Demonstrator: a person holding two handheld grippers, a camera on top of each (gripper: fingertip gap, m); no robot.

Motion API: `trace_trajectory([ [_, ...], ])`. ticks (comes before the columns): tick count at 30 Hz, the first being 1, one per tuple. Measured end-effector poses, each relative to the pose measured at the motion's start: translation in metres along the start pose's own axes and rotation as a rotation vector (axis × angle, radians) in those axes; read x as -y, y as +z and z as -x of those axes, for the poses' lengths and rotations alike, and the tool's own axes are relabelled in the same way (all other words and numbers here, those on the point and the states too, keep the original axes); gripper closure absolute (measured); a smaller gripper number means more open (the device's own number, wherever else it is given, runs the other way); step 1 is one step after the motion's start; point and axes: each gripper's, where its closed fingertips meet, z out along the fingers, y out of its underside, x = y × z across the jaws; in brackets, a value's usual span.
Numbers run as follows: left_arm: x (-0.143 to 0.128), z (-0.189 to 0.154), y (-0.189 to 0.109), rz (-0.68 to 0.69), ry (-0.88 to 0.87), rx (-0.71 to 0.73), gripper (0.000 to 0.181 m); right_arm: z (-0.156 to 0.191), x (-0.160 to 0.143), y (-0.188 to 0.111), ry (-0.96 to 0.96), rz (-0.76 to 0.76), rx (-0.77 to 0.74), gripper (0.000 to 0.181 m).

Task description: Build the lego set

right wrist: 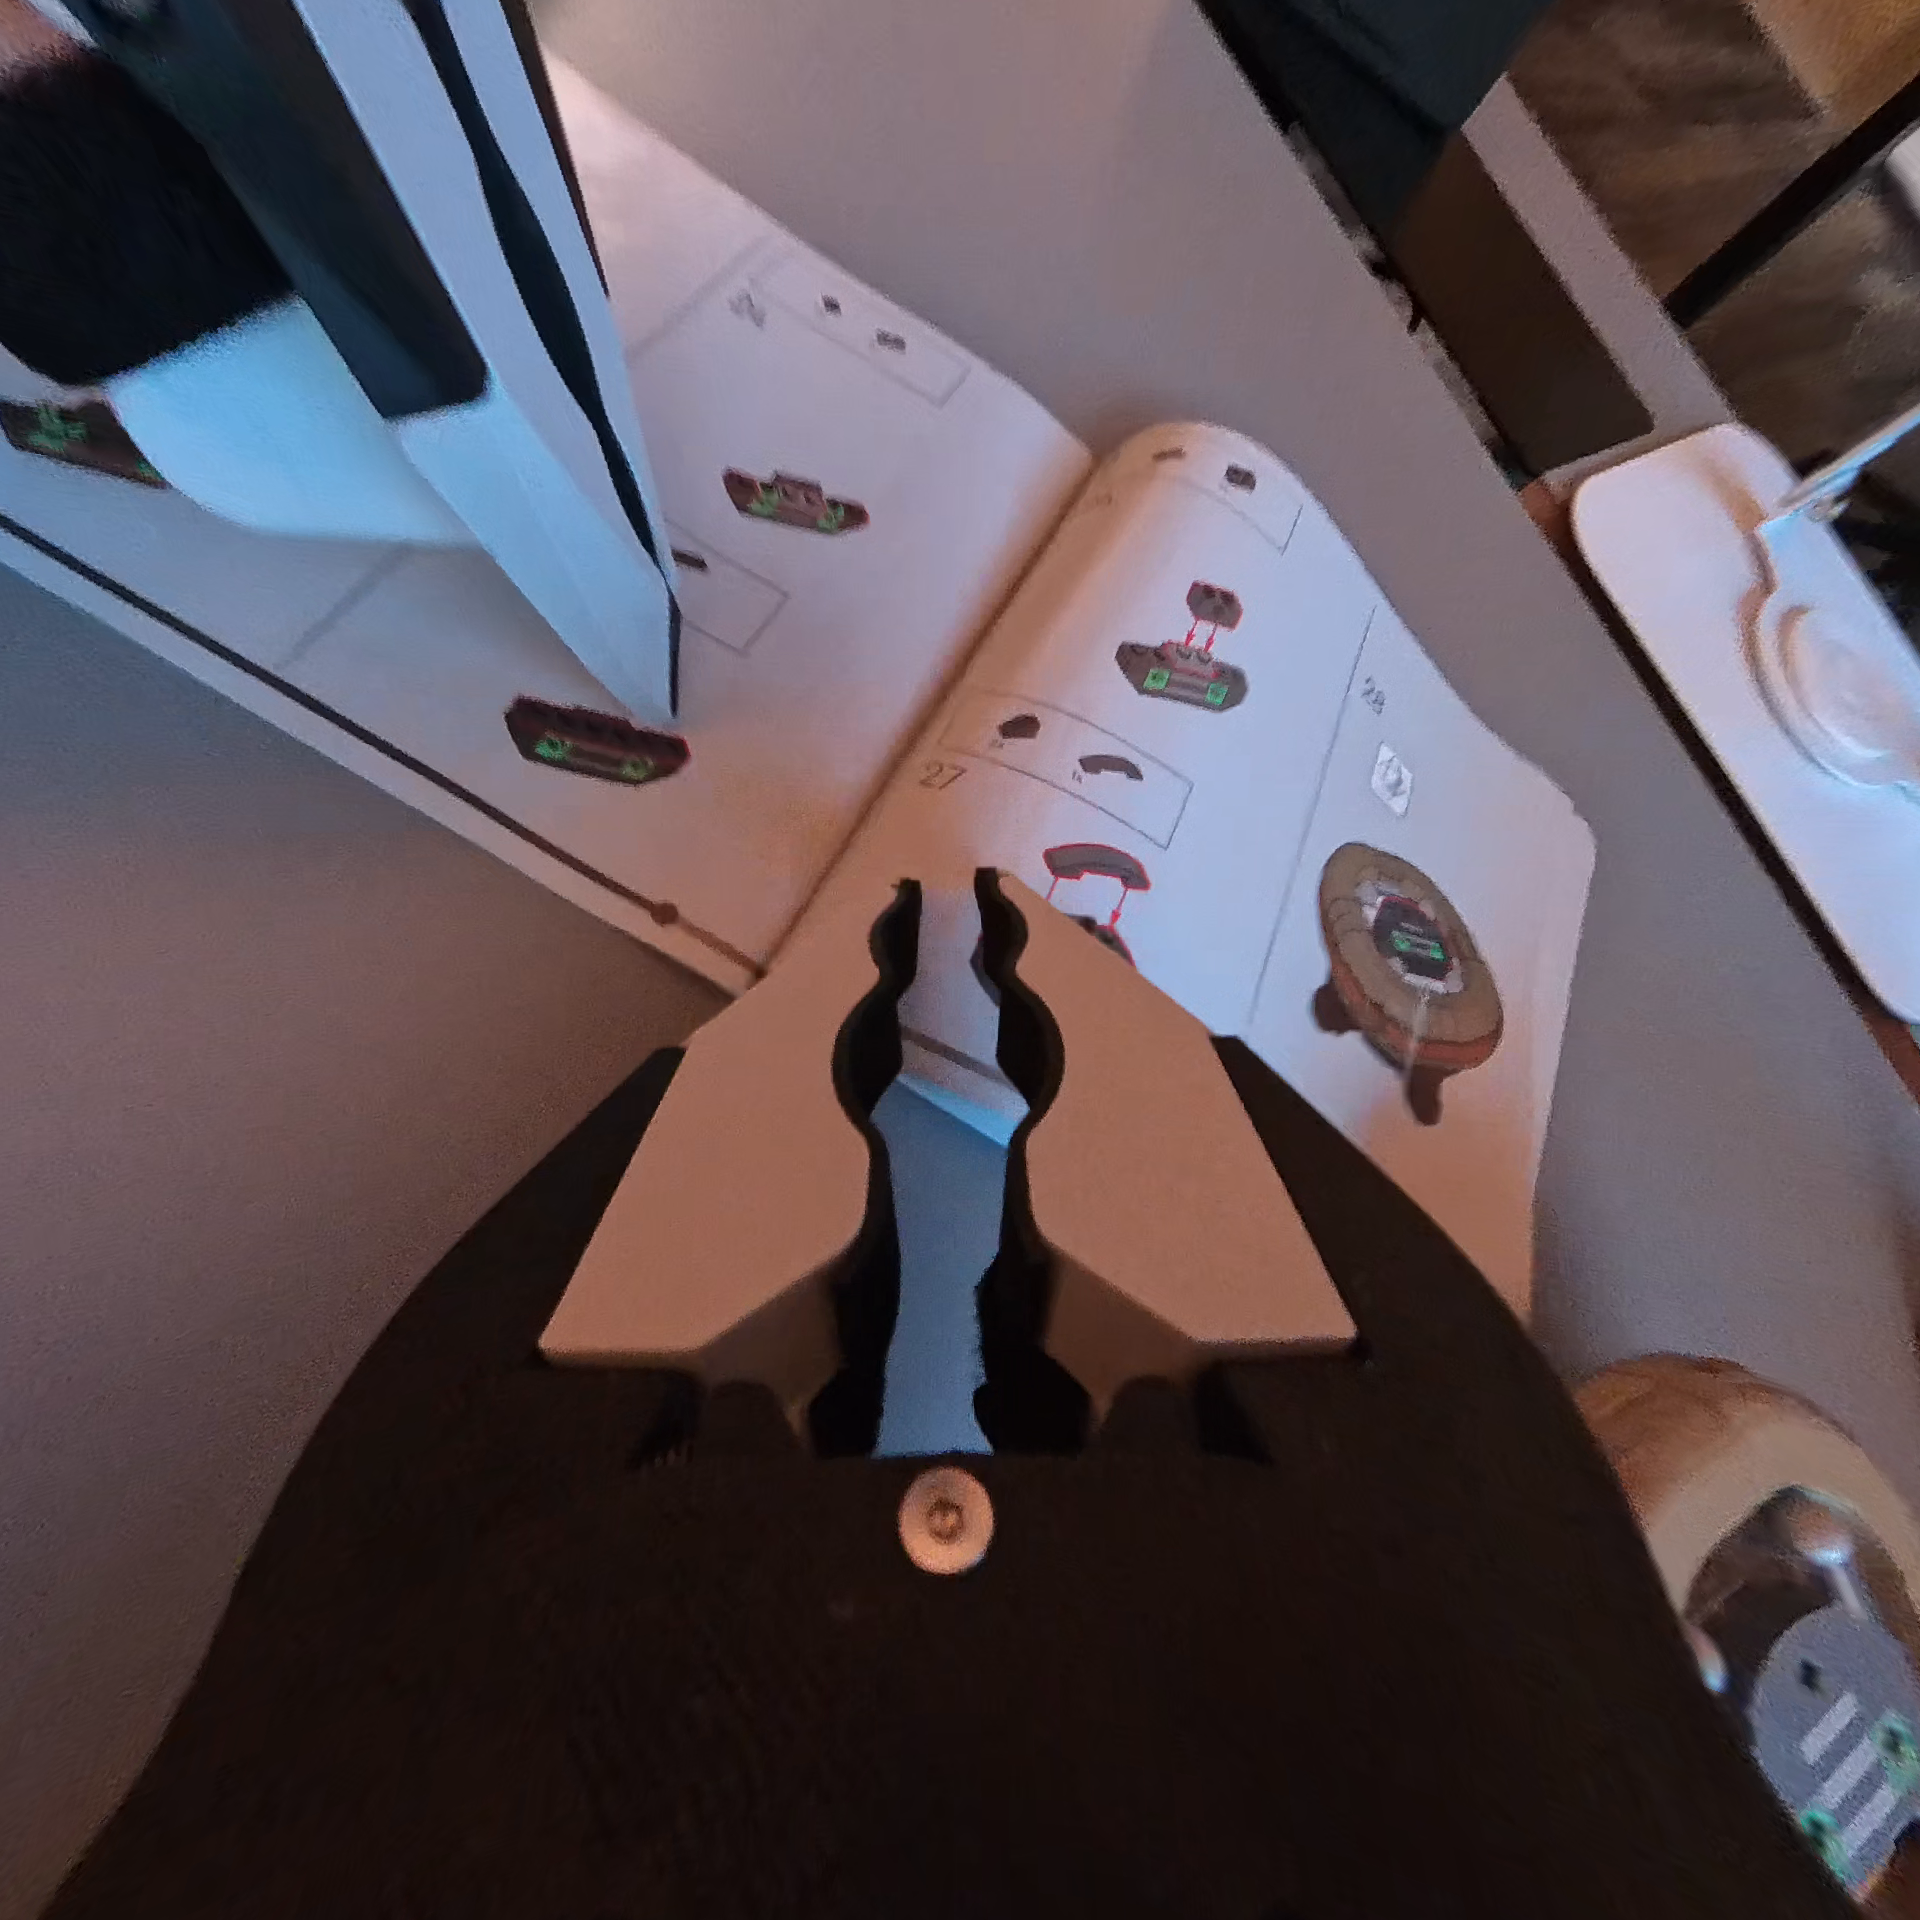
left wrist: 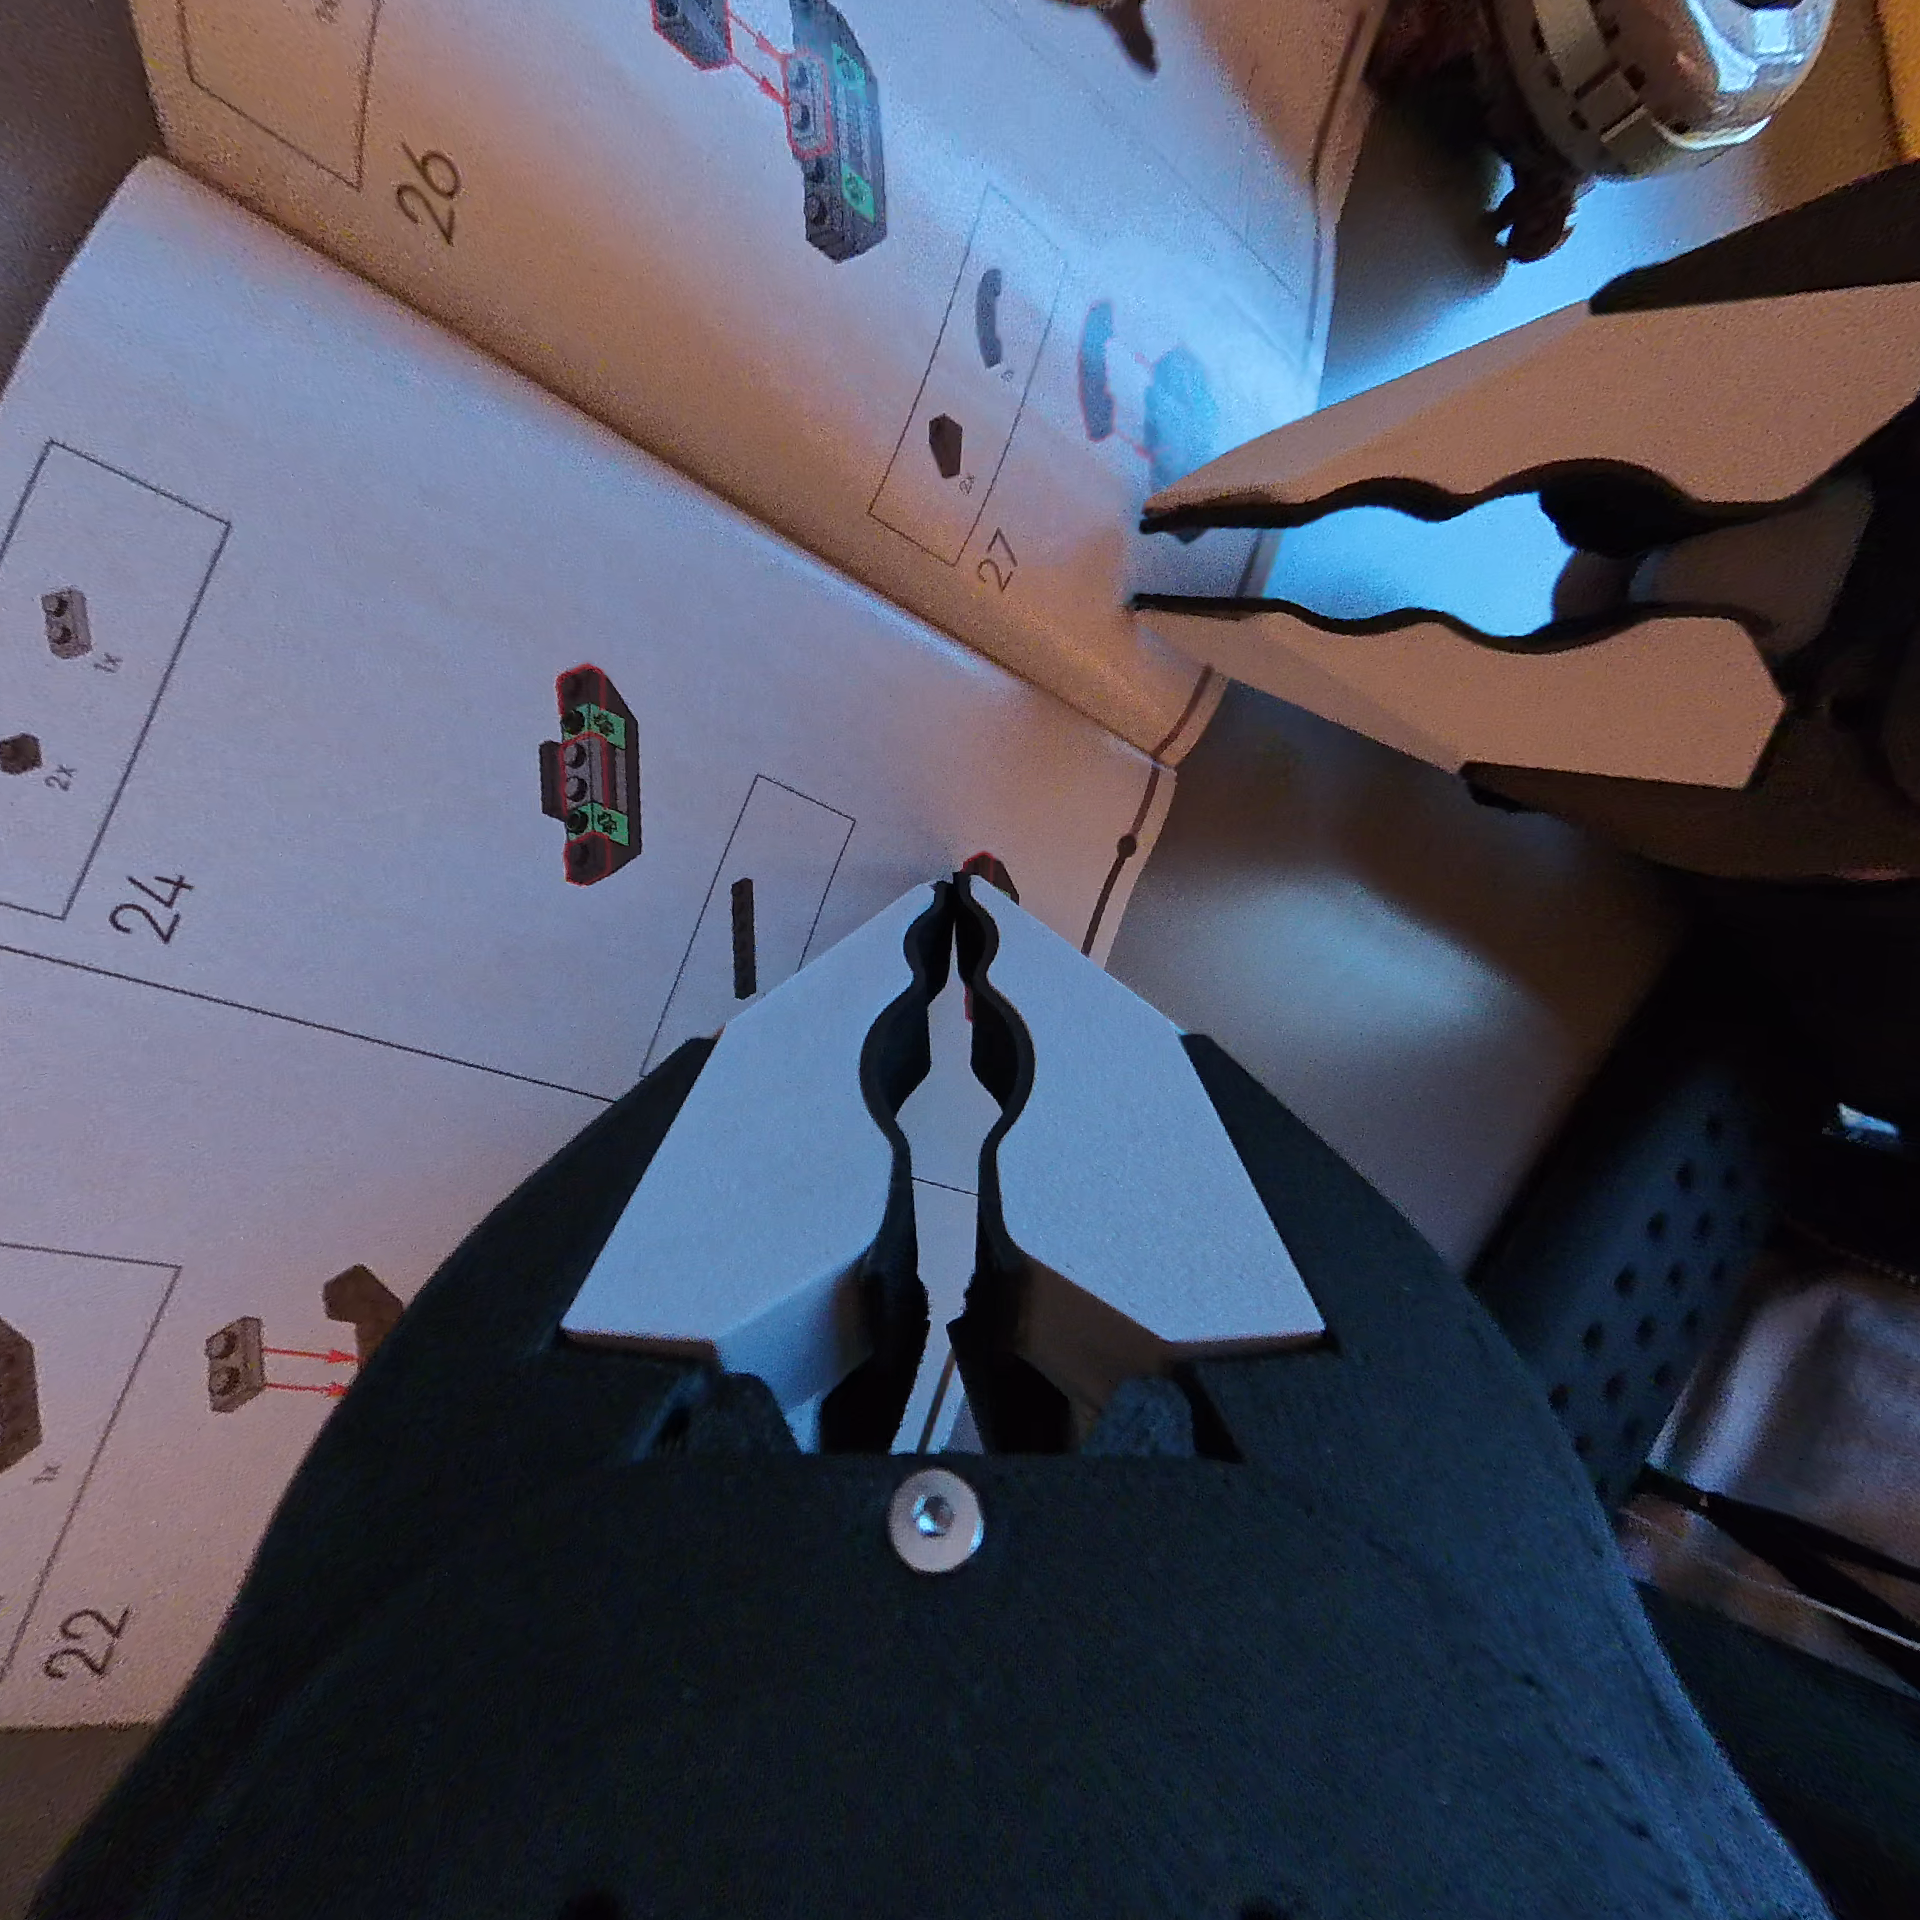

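An open instruction booklet (left wrist: 436,582) lies on the grey table; it also shows in the right wrist view (right wrist: 1278,727). My left gripper (left wrist: 953,883) is shut, its tips together over the lower page near the booklet's edge, with nothing between the pads. In the right wrist view the left gripper (right wrist: 665,696) points down onto the left page. My right gripper (right wrist: 945,883) hovers over the booklet's fold with a narrow gap between its fingers and nothing in it. In the left wrist view the right gripper (left wrist: 1141,561) sits at the edge of the upper page.
A partly built round brown and grey Lego model (right wrist: 1787,1662) stands at the lower right; it also shows at the top right of the left wrist view (left wrist: 1621,73). A white tray (right wrist: 1704,665) lies to the right. A black perforated object (left wrist: 1642,1247) sits beside the booklet. My right fingertips sit around 7 cm from my left ones. The black perforated object (left wrist: 1642,1247) is about 25 cm from both grippers' fingertips.
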Motion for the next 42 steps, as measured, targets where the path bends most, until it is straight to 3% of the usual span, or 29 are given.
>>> trace_trajectory([
  [5,-0.002,0.018,-0.010,0.017,0.086,0.129,0.181,0.006,-0.012,0.009,0.149,0.036,0.074,0.172],
  [8,0.004,0.039,-0.023,-0.005,0.143,0.295,0.181,0.006,-0.013,0.010,0.222,0.029,0.108,0.171],
  [10,0.016,0.053,-0.044,-0.077,0.197,0.419,0.181,0.005,-0.013,0.009,0.215,0.026,0.108,0.170],
  [12,0.038,0.058,-0.074,-0.238,0.213,0.505,0.181,0.009,-0.006,0.006,0.157,-0.002,0.127,0.161],
  [15,0.063,0.041,-0.112,-0.497,0.177,0.445,0.181,0.051,0.040,-0.011,0.004,-0.238,0.298,0.139],
  [17,0.069,0.031,-0.124,-0.579,0.167,0.366,0.176,0.093,0.058,-0.019,-0.150,-0.316,0.442,0.133],
  [20,0.067,0.034,-0.127,-0.576,0.162,0.359,0.177,0.132,0.068,-0.005,-0.370,-0.295,0.505,0.131],
  [24,0.065,0.041,-0.129,-0.565,0.187,0.423,0.181,0.175,0.082,0.014,-0.371,-0.233,0.662,0.131],
  [31,0.063,0.040,-0.131,-0.564,0.159,0.381,0.181,0.183,0.091,0.035,-0.312,-0.168,0.713,0.132],
  [34,0.062,0.040,-0.131,-0.568,0.142,0.362,0.181,0.177,0.092,0.039,-0.298,-0.180,0.692,0.146],
  [42,0.055,0.048,-0.127,-0.517,0.125,0.398,0.181,0.174,0.089,0.038,-0.223,-0.146,0.738,0.159],
])
